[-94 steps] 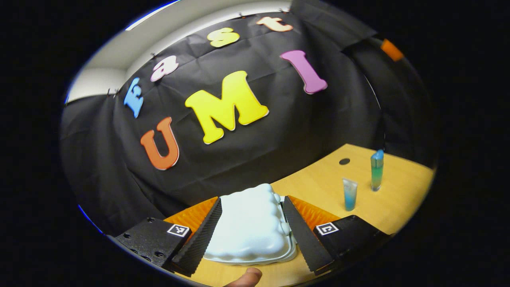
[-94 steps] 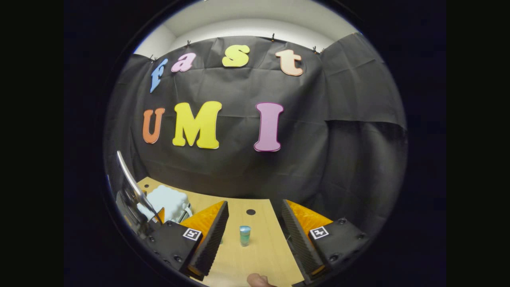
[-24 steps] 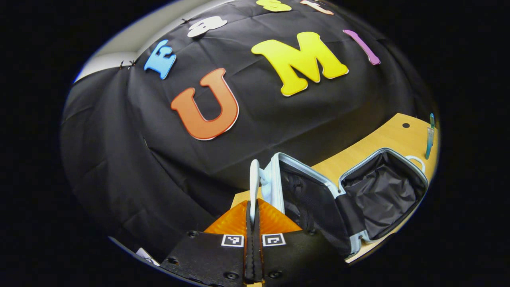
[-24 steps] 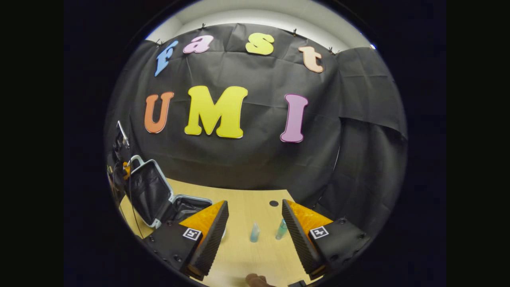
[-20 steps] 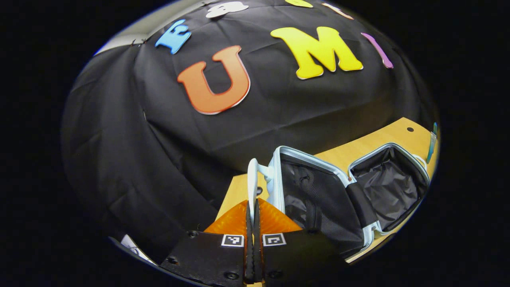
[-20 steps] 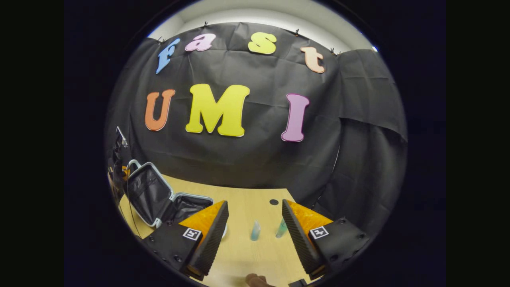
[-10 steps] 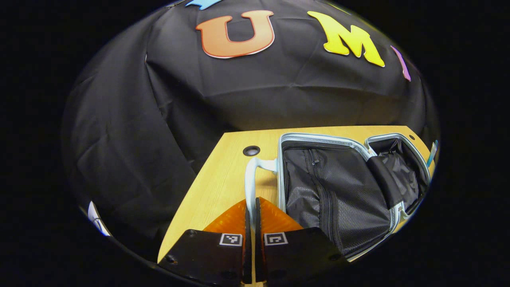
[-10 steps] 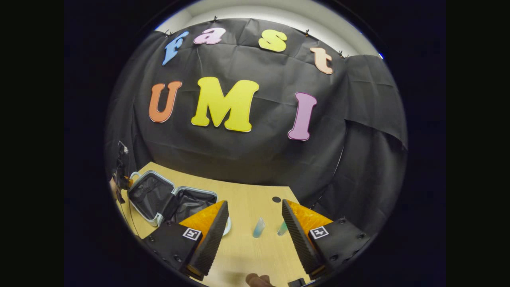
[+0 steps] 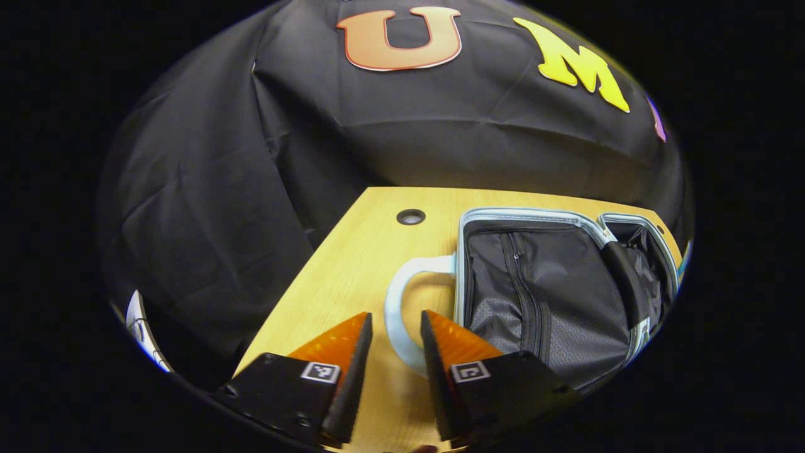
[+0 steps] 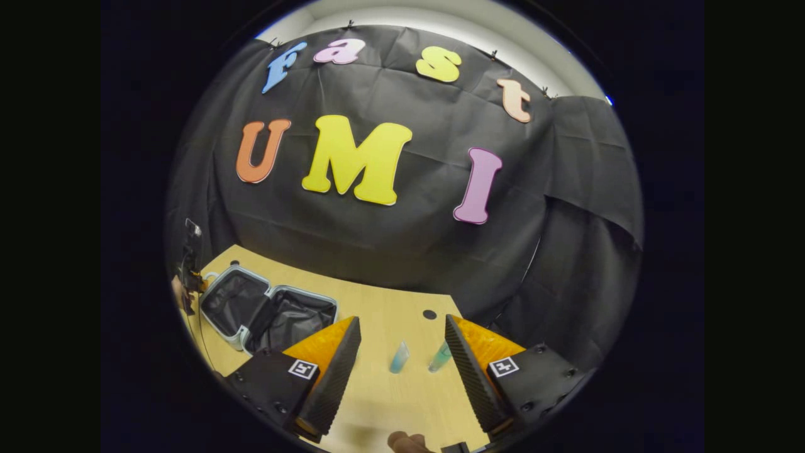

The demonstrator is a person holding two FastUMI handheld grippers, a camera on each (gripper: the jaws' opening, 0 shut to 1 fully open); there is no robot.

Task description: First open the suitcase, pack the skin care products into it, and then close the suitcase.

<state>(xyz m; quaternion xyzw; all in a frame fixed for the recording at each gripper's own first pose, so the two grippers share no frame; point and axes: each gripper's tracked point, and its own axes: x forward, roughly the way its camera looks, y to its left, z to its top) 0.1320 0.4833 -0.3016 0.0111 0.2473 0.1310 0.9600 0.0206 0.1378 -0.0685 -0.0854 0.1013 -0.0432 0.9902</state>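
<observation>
Left gripper (image 9: pixel 396 336) fingers have let go of the handle (image 9: pixel 398 314); right gripper (image 10: pixel 402 343) fingers gape, empty.

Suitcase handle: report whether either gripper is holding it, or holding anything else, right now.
Nothing is held. The left gripper is open, its fingers either side of the suitcase handle without pressing it. The right gripper is open above the table.

table (image 9: pixel 352 264): light wood, seen in both views | round hole (image 9: pixel 410 217): set near the table's back edge, by the far left corner | second round hole (image 10: pixel 429 314): set near the back edge
</observation>
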